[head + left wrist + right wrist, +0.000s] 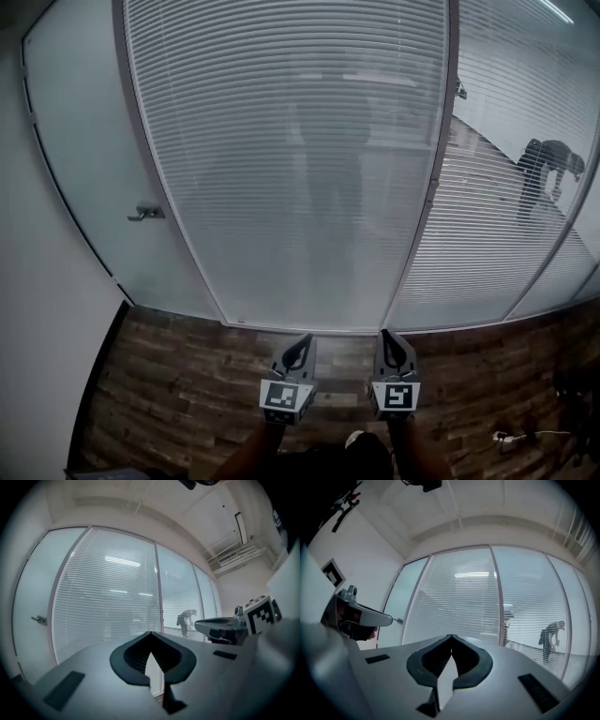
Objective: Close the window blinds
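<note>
At 6 o'clock in the head view, both tools sit side by side over the wood floor (178,384), pointing level at the glass wall at 12.

left gripper (302,342): jaws pressed together, tips touching, nothing between them in its own view. right gripper (387,339): same, shut tight and empty. Neither touches anything; both are well short of the glass.

Outward from there:
- centre blind (291,159) at 12 – fully lowered, slats turned nearly flat. It reads milky, with only dim shapes behind.
- right blind (497,244) at 2 – also lowered, but the slats are tilted open enough that a person (551,173) bending over behind the glass shows clearly.
- mullion (441,141) between the two carries a small fitting (433,190) – maybe the tilt control, too small to tell.
- frosted door (84,159) at 9 to 10, with door handle (145,213).

Step, my read: hands are between contacts, facing the blinds with nothing gripped. The centre pane looks about closed and the right pane does not. That fits a walk-up to the wall as well as a shift from one pane to the other; I can't tell which.

If the right blind counts, the next move calls for finding its control, likely on or near that mullion. The jaws would have to spread to take it, then turn it until the slats lie flat. Approach slowly, since the target is small.
</note>
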`<state>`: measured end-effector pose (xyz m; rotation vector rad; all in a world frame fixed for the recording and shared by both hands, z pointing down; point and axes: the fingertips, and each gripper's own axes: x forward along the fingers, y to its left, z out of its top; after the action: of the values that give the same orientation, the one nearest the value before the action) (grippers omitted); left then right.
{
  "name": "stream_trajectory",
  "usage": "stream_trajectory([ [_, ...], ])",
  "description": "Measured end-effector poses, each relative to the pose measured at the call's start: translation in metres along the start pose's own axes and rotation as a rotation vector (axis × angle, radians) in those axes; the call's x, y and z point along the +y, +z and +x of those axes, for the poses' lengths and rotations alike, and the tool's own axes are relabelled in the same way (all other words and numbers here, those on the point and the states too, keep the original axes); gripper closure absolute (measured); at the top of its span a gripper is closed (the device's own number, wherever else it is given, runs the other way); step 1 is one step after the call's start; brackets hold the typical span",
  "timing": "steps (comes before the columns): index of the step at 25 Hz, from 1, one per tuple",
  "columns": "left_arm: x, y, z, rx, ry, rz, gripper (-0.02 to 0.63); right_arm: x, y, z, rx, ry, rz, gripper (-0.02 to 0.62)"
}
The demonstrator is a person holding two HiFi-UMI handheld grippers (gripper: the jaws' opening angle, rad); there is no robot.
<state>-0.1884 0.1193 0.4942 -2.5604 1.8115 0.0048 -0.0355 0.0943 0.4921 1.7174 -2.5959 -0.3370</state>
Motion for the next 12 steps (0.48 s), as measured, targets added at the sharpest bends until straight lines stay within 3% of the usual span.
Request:
stream_trajectory([
  [5, -0.004, 0.002, -0.038, 0.019, -0.052, -0.085, 0.611, 0.024, 0.011, -0.034, 0.084, -0.043, 0.064, 0.592],
  [8, -0.011, 0.004, -0.055, 0.000, -0.083, -0.049, 0.611, 0.032, 0.015, -0.052, 0.093, -0.065, 0.097, 0.592],
  [12, -0.013, 0.003, -0.073, -0.004, -0.048, 0.008, 0.611, 0.039, 0.005, -0.068, 0.101, -0.050, 0.071, 0.592],
])
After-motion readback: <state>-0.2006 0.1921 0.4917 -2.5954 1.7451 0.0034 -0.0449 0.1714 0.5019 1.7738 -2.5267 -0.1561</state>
